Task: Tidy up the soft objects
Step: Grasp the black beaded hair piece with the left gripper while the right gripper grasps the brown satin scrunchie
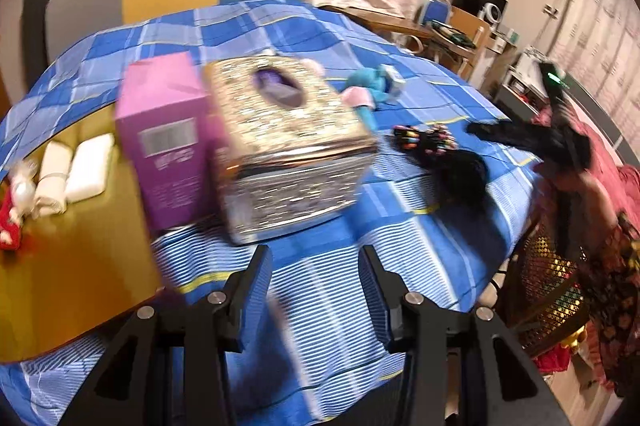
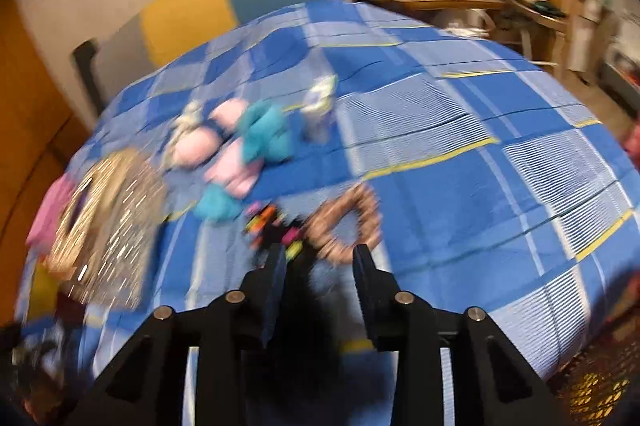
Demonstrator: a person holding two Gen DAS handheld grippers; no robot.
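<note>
Blue checked cloth (image 2: pixel 460 154) covers the whole table, with broad bare room across its right and far parts in the right wrist view. The soft things sit left of centre: a pink-and-teal plush (image 2: pixel 240 150), a small bottle (image 2: pixel 320 110) just right of it, a brown scrunchie (image 2: pixel 348 222) and a bunch of coloured bands (image 2: pixel 272 226) nearer. The right gripper (image 2: pixel 320 258) hangs just near of these, jaws apart; a dark blurred mass lies under them and I cannot tell whether it is held. The left gripper (image 1: pixel 316 258) hovers with jaws apart and nothing between them, just near of a glittery tissue box (image 1: pixel 288 142). A pink box (image 1: pixel 168 138) stands touching its left side. Left of that, a yellow tray (image 1: pixel 80 266) holds white rolls (image 1: pixel 72 178).
</note>
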